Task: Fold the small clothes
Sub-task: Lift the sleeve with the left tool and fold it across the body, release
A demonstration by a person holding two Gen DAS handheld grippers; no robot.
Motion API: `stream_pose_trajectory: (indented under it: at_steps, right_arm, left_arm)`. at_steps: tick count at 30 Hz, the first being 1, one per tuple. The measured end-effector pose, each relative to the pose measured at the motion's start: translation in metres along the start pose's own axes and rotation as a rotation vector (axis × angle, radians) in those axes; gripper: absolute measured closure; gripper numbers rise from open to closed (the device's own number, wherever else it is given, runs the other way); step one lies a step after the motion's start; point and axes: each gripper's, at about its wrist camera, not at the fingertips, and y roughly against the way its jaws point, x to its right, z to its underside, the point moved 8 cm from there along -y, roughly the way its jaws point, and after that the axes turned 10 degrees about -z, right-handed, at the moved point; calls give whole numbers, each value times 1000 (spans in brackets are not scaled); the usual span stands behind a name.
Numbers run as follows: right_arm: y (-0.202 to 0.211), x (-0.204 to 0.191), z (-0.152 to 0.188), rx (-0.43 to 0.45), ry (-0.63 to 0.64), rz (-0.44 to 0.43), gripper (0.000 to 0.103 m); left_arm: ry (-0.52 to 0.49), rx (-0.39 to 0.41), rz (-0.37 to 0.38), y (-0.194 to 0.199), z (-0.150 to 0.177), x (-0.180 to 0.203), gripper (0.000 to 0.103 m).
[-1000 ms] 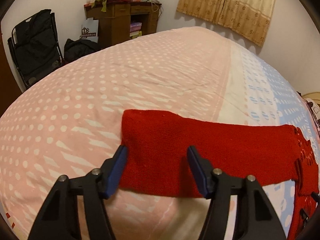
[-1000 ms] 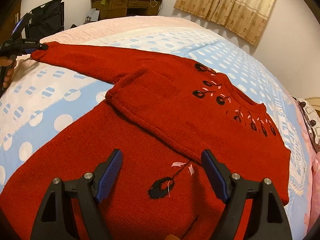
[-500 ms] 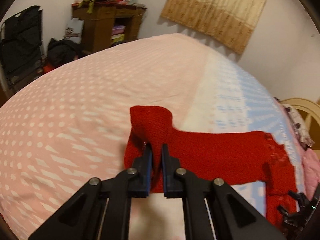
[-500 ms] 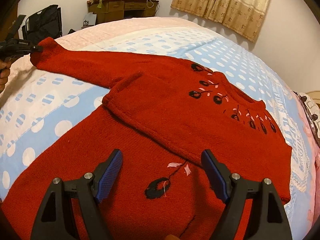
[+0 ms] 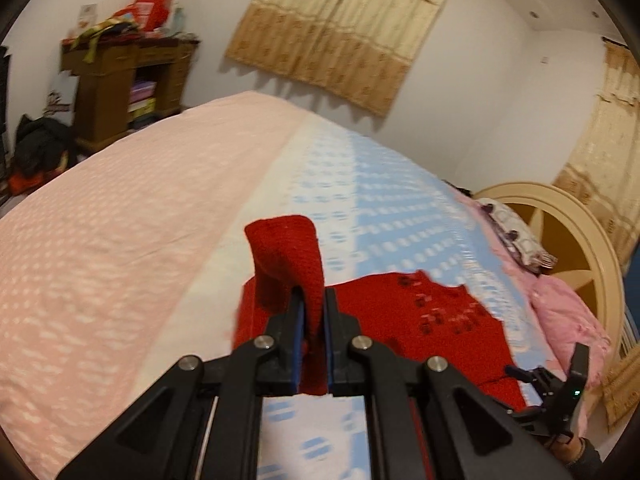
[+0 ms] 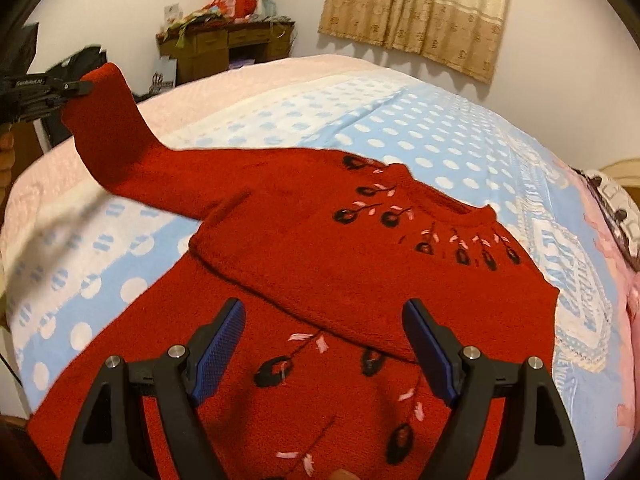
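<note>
Pinched between the closed jaws of the left gripper (image 5: 311, 334), the cuff of the red knitted sweater (image 6: 360, 264) is held raised off the dotted bedspread (image 6: 440, 132); the sleeve's long axis runs toward the body lying flat under the wide-open, empty right gripper (image 6: 322, 354), so a fold across is judged next.

Sweater (image 6: 360, 264): coarse red knit wool, matt, fuzzy; embroidered black-pink motifs. Bedspread (image 6: 420, 132): soft matt printed cloth. Left claw (image 5: 312, 316) and right claw (image 6: 324, 344): matt black plastic, ribbed blue rubbery pads, shiny metal rivets. Cabinet (image 5: 104, 92): brown wood.
</note>
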Motion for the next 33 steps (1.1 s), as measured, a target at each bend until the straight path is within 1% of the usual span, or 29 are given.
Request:
stream_pose_trajectory:
  at_steps: [2, 5, 8, 16, 20, 23, 29, 33]
  right_arm:
    - [7, 6, -1, 15, -17, 1, 22]
    - [20, 15, 1, 36, -49, 3, 22]
    - [31, 22, 4, 53, -69, 5, 22]
    - [50, 36, 16, 67, -95, 9, 22]
    - [55, 43, 24, 72, -116, 11, 22]
    - [55, 50, 32, 59, -145, 3, 22]
    - [62, 64, 46, 68, -190, 16, 22]
    - [69, 69, 54, 73, -208, 23, 22]
  left_arm:
    - [-12, 7, 33, 1, -7, 18, 94]
    - [-37, 21, 63, 2, -14, 40, 94]
    - [-39, 40, 91, 0, -20, 56, 94]
    - [-64, 56, 162, 1, -31, 106, 94]
    - [-64, 70, 222, 6, -41, 135, 94]
    - [-76, 72, 253, 7, -42, 158, 94]
    - [-108, 53, 317, 4, -38, 206, 94]
    - [-143, 49, 369, 1, -34, 245, 94]
